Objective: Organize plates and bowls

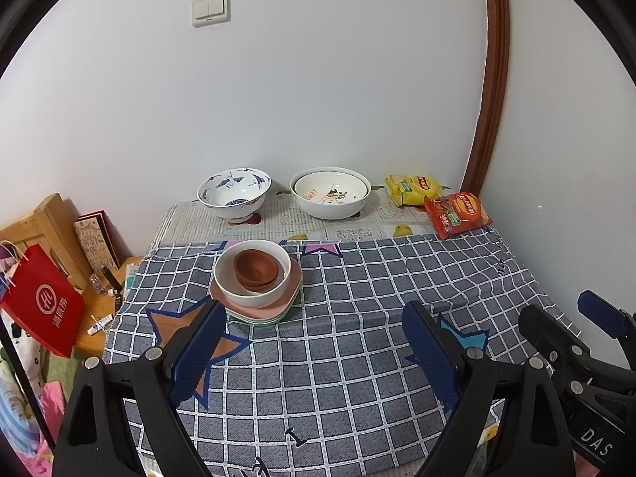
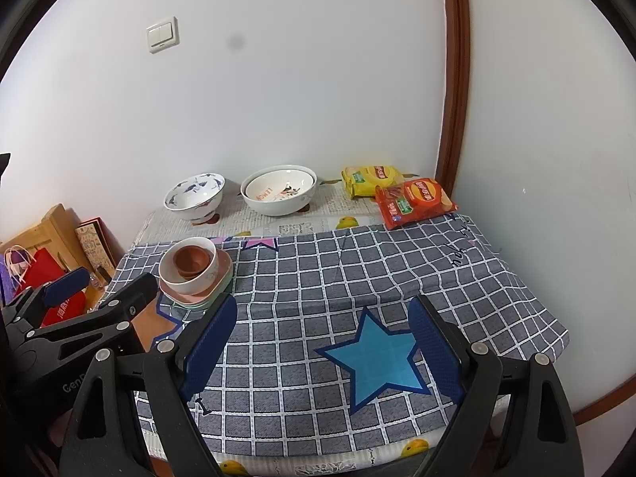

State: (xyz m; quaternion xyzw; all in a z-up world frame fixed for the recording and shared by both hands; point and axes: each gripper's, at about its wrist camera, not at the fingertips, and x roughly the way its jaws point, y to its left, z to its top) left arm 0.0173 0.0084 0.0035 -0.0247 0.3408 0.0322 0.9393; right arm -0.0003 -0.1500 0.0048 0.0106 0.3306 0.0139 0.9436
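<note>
left wrist view: the left gripper point(image 1: 314, 342) hangs above the near part of a grey checked cloth point(image 1: 357, 278) with its blue-padded jaws spread wide and nothing between them. beyond its left finger sits a stack: small brown bowls point(image 1: 256, 268) nested inside a white bowl point(image 1: 252, 274), which rests on a pink plate point(image 1: 292, 284) with a pale green plate edge showing underneath. further back, on a strip of printed table cover point(image 1: 286, 218) by the wall, a blue-and-white crane bowl point(image 1: 234, 192) stands to the left of a wide white bowl point(image 1: 330, 192) that holds a second bowl with an orange print inside. to the right of these lie a yellow chip bag point(image 1: 411, 189) and a red chip bag point(image 1: 457, 212), the red one overlapping the cloth's far edge. the right gripper point(image 1: 572, 330) shows at the right edge, jaws apart. a red paper bag point(image 1: 43, 306) hangs off to the left, and a light switch point(image 1: 210, 8) is on the wall.

right wrist view: the right gripper point(image 2: 322, 342) hovers over a blue star point(image 2: 377, 361) on the cloth point(image 2: 357, 262), jaws wide and holding nothing. the stack with the white bowl point(image 2: 190, 270) and brown bowls point(image 2: 190, 262) sits at the cloth's far left corner, just beyond the left gripper point(image 2: 99, 282), which enters from the left with its jaws apart. the crane bowl point(image 2: 194, 194), wide white bowl point(image 2: 278, 190), yellow chip bag point(image 2: 369, 179) and red chip bag point(image 2: 413, 200) line the back by the wall
</note>
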